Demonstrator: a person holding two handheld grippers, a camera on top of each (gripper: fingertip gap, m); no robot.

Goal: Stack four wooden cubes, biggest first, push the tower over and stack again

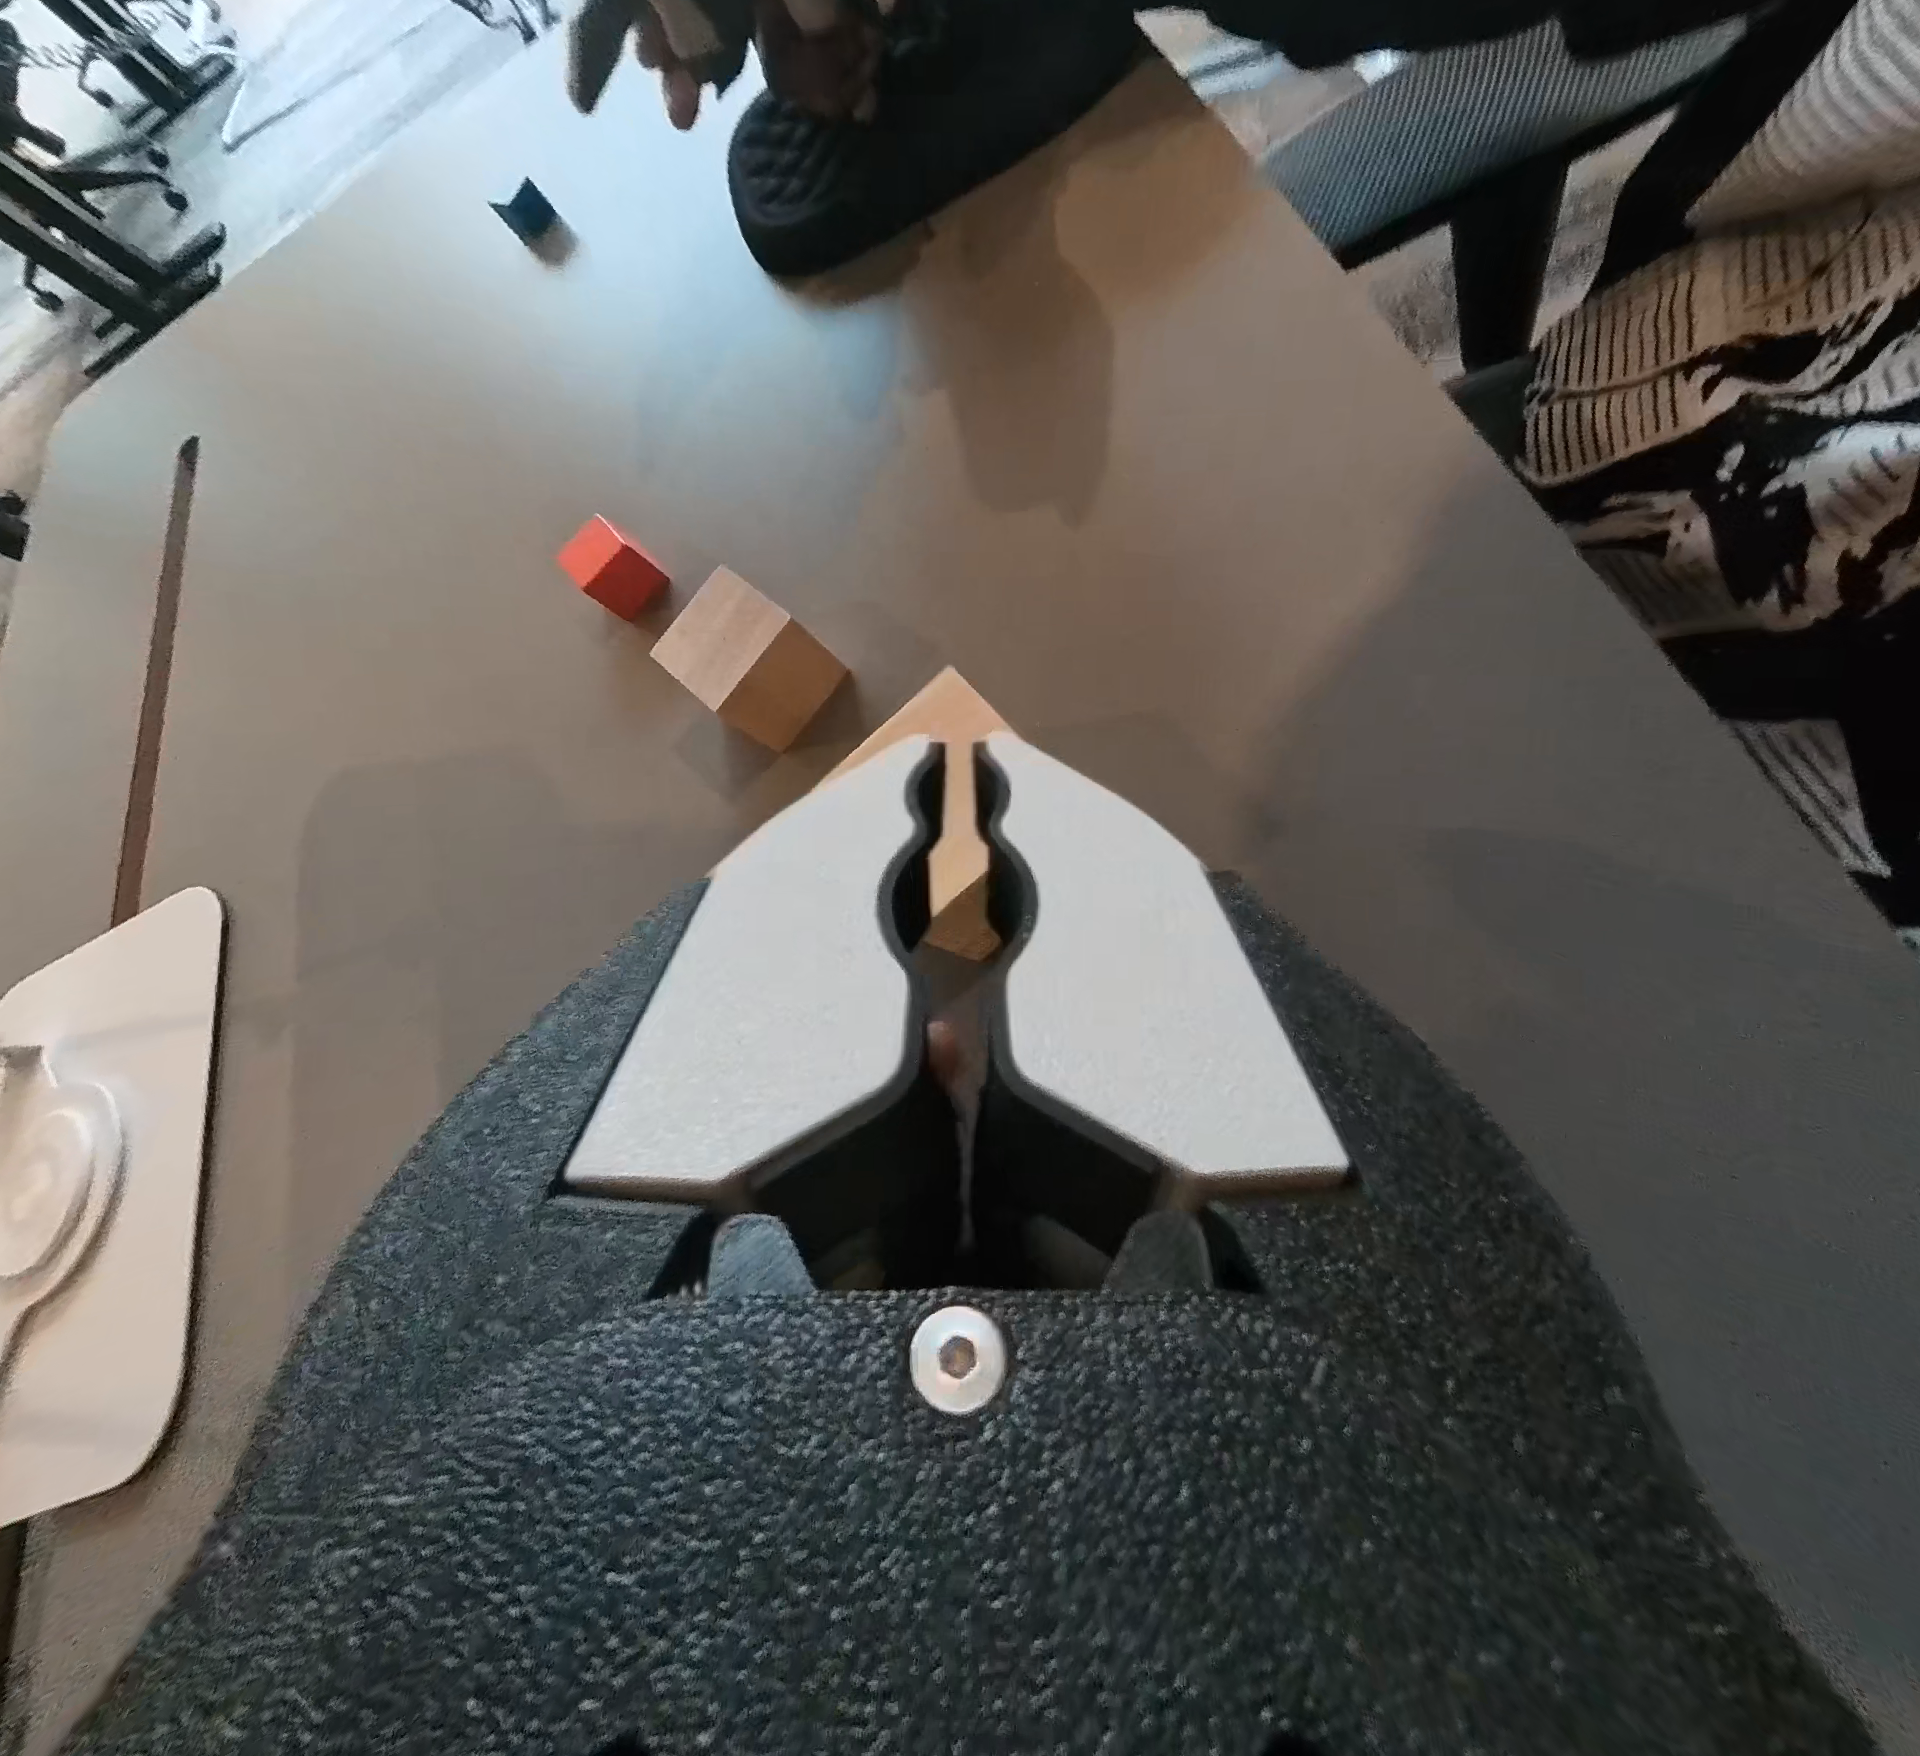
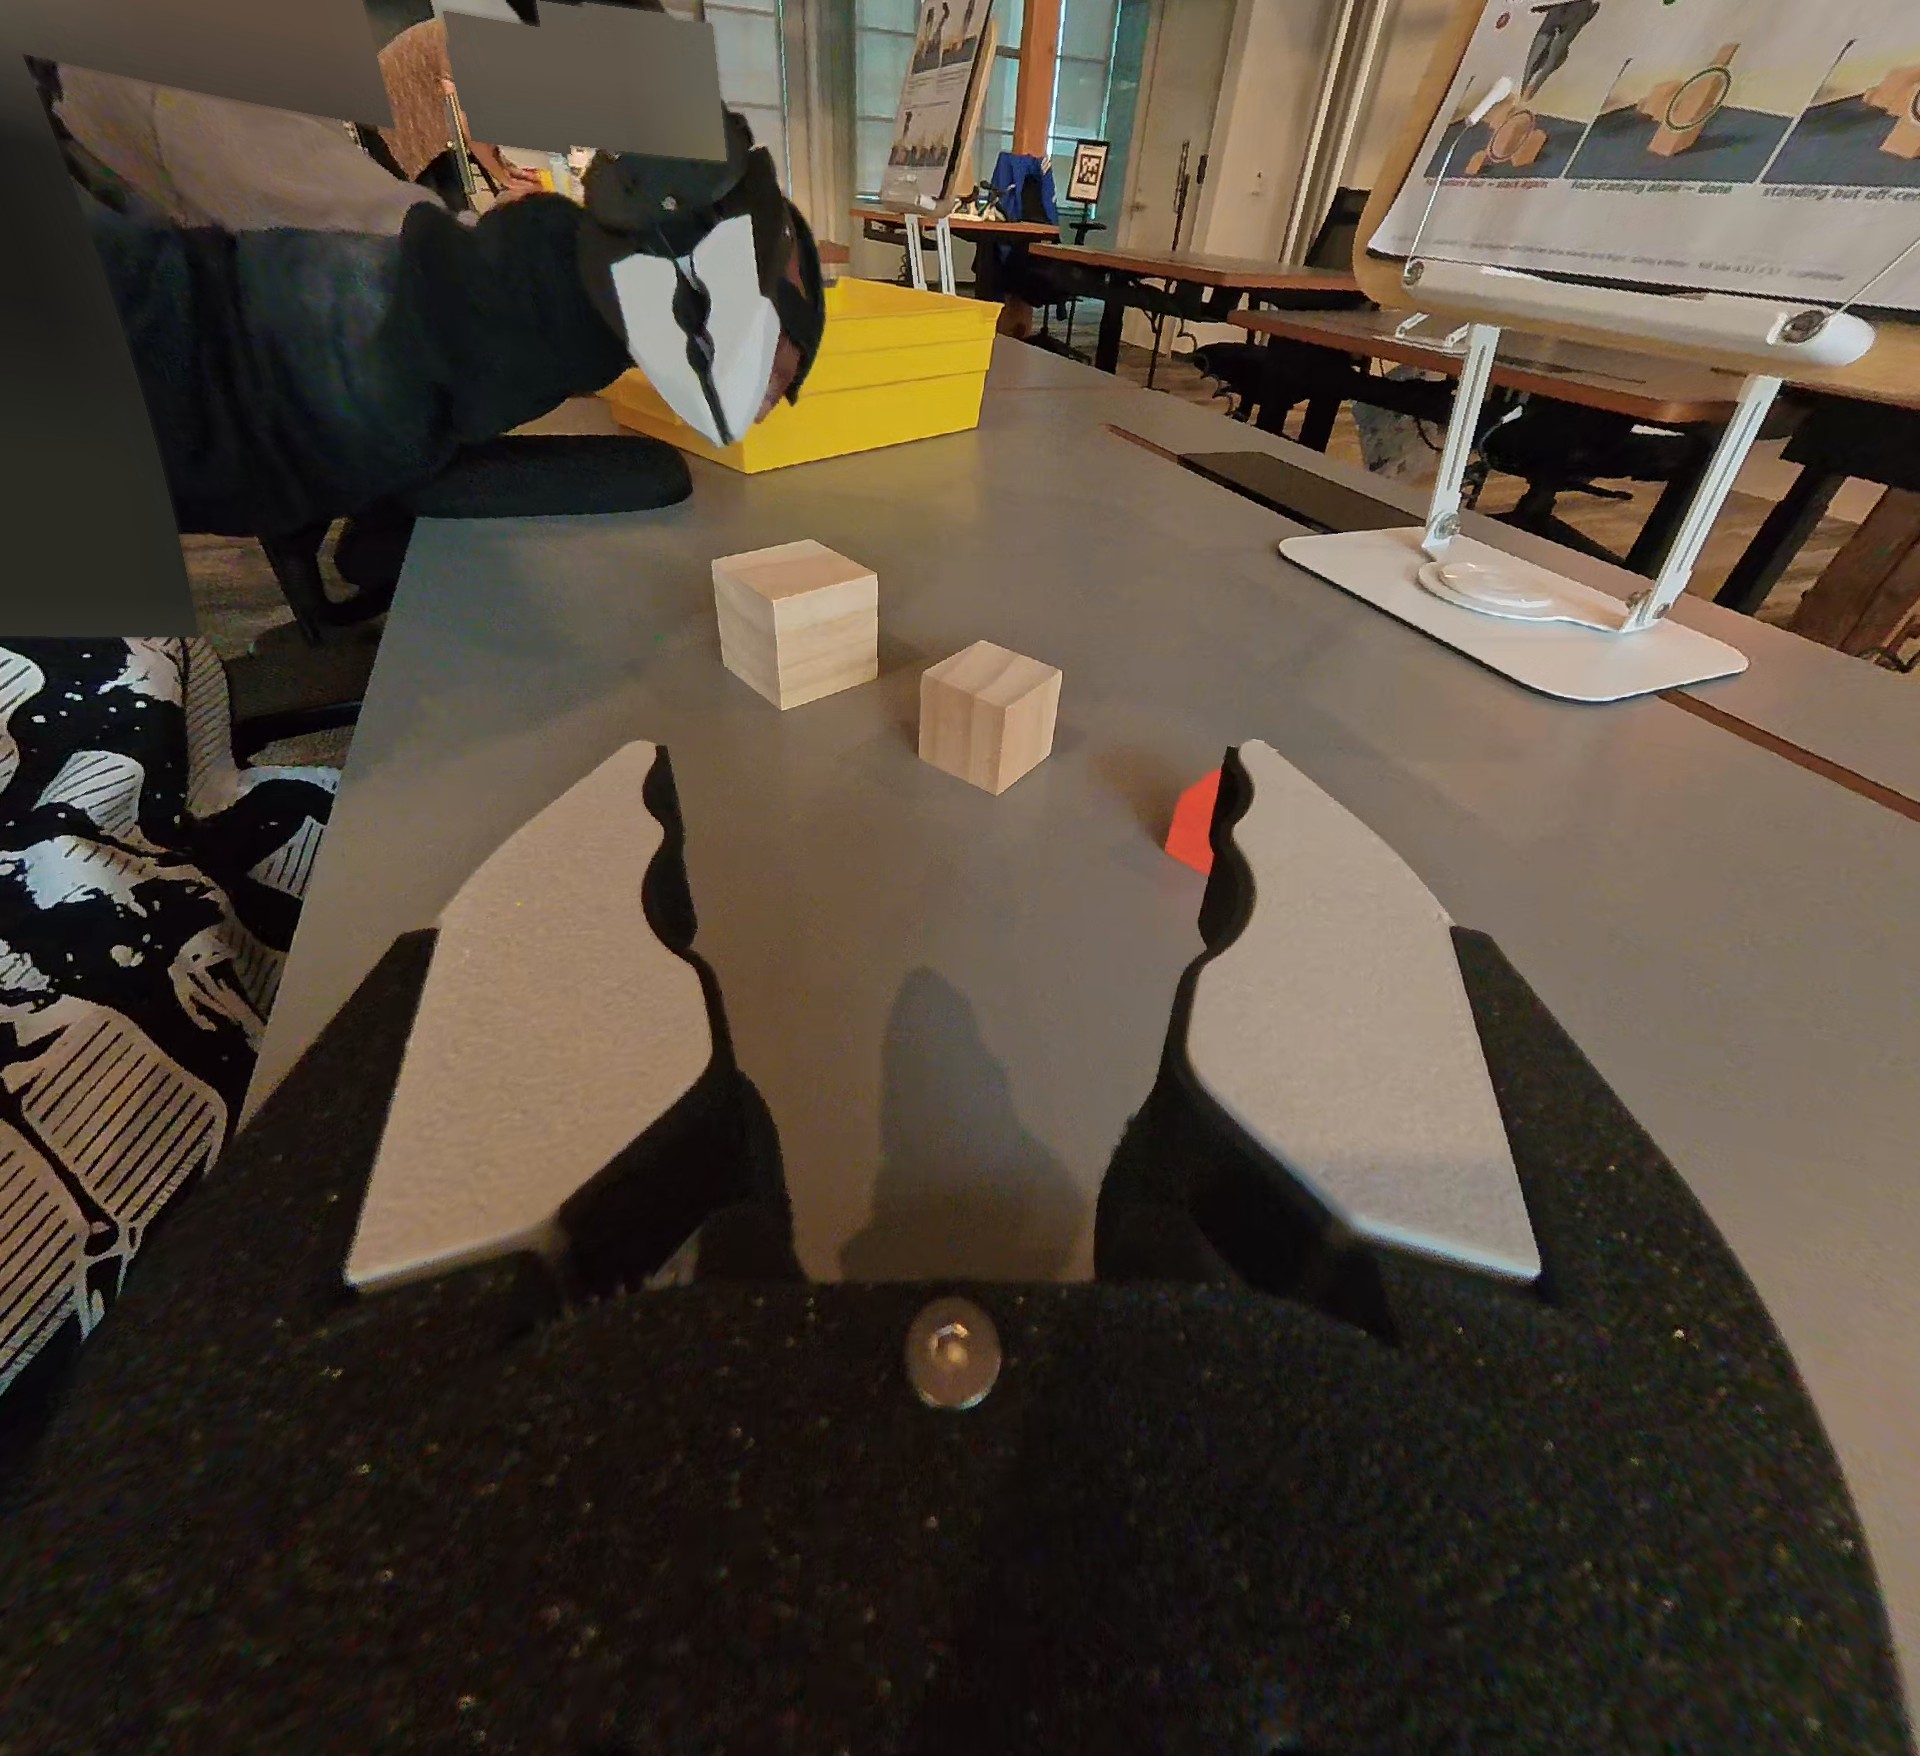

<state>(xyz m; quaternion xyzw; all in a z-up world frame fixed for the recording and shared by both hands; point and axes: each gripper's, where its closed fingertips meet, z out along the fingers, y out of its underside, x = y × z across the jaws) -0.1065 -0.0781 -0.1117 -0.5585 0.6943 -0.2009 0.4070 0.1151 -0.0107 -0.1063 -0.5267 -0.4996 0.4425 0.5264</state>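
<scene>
My left gripper (image 1: 958, 748) is shut and empty, and hangs in the air over the big wooden cube (image 1: 943, 709), which shows through the slit between its fingers. The right wrist view shows it high above the table (image 2: 719, 430). The big cube (image 2: 795, 620), a middle wooden cube (image 2: 987, 714) (image 1: 748, 657) and a red cube (image 2: 1193, 828) (image 1: 613, 563) stand apart in a row on the grey table (image 2: 1039, 511). A small dark blue cube (image 1: 530, 210) lies farther off. My right gripper (image 2: 951, 756) is open and empty, low near the table, with the red cube beside its right finger.
Yellow bins (image 2: 883, 376) stand at the far end of the table. A white stand (image 2: 1507, 605) with an instruction sheet is at the right; its base also shows in the left wrist view (image 1: 104, 1187). A person's patterned clothing (image 2: 125, 875) lies along the table's left edge.
</scene>
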